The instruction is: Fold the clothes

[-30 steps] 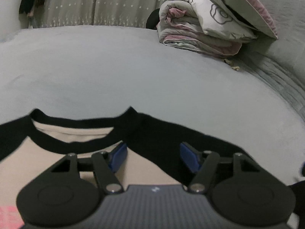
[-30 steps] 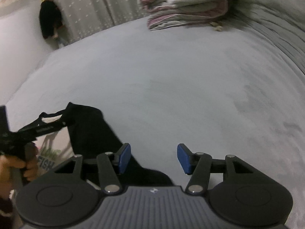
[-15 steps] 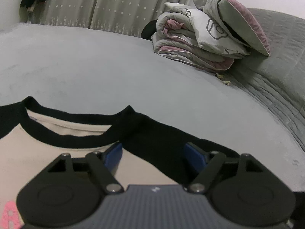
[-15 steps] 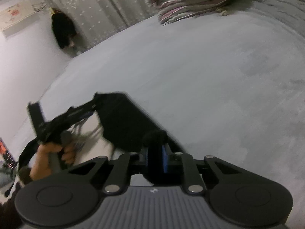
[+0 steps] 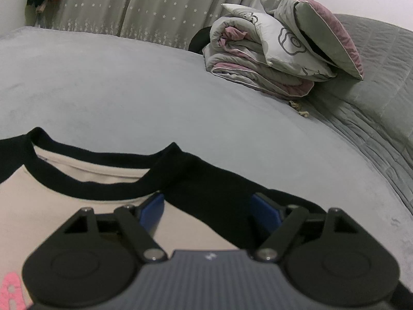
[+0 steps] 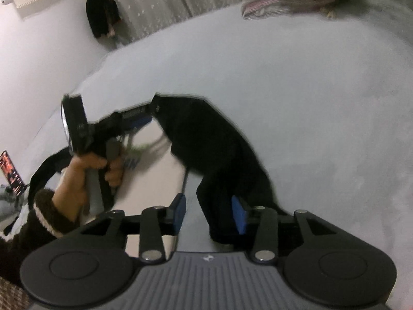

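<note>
A cream T-shirt (image 5: 67, 206) with black collar and black sleeves lies flat on the grey bed (image 5: 129, 90). My left gripper (image 5: 209, 208) is open, low over the shirt's right shoulder, where the black sleeve (image 5: 219, 188) begins. In the right wrist view my right gripper (image 6: 209, 213) is open, with the black sleeve (image 6: 214, 149) lying between its blue pads, folded over toward the shirt body. The left gripper (image 6: 139, 122), held in a hand, also shows in the right wrist view near the shoulder.
A folded quilt and a pillow (image 5: 278, 49) are stacked at the far right of the bed. A grey padded headboard (image 5: 382, 82) rises on the right. Curtains (image 5: 144, 7) hang behind. A phone (image 6: 10, 171) stands at the left edge.
My right gripper, shut on the black sleeve half a second ago, has opened, and the sleeve now lies between its pads. My left gripper has sunk slightly toward the shoulder.
</note>
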`<control>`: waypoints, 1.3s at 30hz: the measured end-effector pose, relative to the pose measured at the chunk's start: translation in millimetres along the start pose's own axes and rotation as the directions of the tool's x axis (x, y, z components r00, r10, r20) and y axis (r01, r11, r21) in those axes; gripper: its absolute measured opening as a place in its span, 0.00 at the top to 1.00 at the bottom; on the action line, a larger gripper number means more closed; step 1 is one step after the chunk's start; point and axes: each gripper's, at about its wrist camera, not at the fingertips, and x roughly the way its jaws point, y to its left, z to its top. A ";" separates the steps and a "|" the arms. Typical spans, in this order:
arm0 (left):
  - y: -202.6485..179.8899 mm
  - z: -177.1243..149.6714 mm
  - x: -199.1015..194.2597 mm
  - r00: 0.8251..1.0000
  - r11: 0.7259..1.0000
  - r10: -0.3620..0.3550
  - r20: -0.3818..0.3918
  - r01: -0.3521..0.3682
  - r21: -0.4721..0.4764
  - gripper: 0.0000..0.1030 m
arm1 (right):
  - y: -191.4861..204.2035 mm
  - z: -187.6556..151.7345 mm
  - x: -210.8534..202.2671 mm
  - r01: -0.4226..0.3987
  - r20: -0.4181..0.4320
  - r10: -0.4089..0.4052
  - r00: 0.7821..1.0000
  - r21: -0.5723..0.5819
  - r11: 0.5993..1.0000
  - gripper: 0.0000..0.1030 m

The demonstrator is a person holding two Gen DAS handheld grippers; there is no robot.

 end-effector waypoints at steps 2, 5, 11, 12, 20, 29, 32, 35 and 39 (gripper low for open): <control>-0.6 0.6 1.2 1.000 1.000 0.001 0.000 -0.001 0.000 0.24 | -3.4 3.4 -6.0 0.023 0.032 -0.024 0.999 0.018 1.000 0.61; -0.7 0.5 1.4 1.000 1.000 0.001 0.000 -0.001 0.000 0.24 | -17.7 9.6 -10.6 0.057 0.066 -0.062 0.996 0.079 0.995 0.61; -1.0 0.3 1.9 1.000 1.000 0.001 0.000 -0.001 0.000 0.24 | -46.2 13.8 4.3 0.115 0.013 -0.119 0.993 0.165 0.980 0.61; -1.2 0.4 2.1 1.000 1.000 -0.001 -0.001 0.001 0.001 0.24 | -49.8 14.0 6.2 0.112 0.007 -0.115 0.993 0.179 0.977 0.61; -1.2 0.6 2.1 1.000 1.000 -0.003 0.001 0.003 -0.001 0.23 | -32.6 9.9 35.8 0.153 -0.100 -0.148 0.984 0.037 0.988 0.81; 4.7 3.5 2.1 1.000 0.999 -0.019 0.014 0.019 -0.044 0.29 | -20.1 40.3 21.9 0.460 0.065 -0.457 0.887 -0.181 0.869 0.92; 4.7 3.6 2.4 1.000 0.999 -0.016 0.017 0.017 -0.046 0.31 | -18.1 58.3 28.6 0.602 0.175 -0.577 0.798 -0.263 0.754 0.92; 6.5 3.6 2.1 1.000 0.998 -0.021 0.020 0.022 -0.055 0.31 | -16.6 67.3 48.8 0.690 0.249 -0.646 0.721 -0.334 0.642 0.92; 8.3 4.4 2.5 0.999 0.997 -0.026 0.021 0.027 -0.067 0.31 | -29.1 65.6 77.6 0.672 0.196 -0.652 0.732 -0.367 0.643 0.92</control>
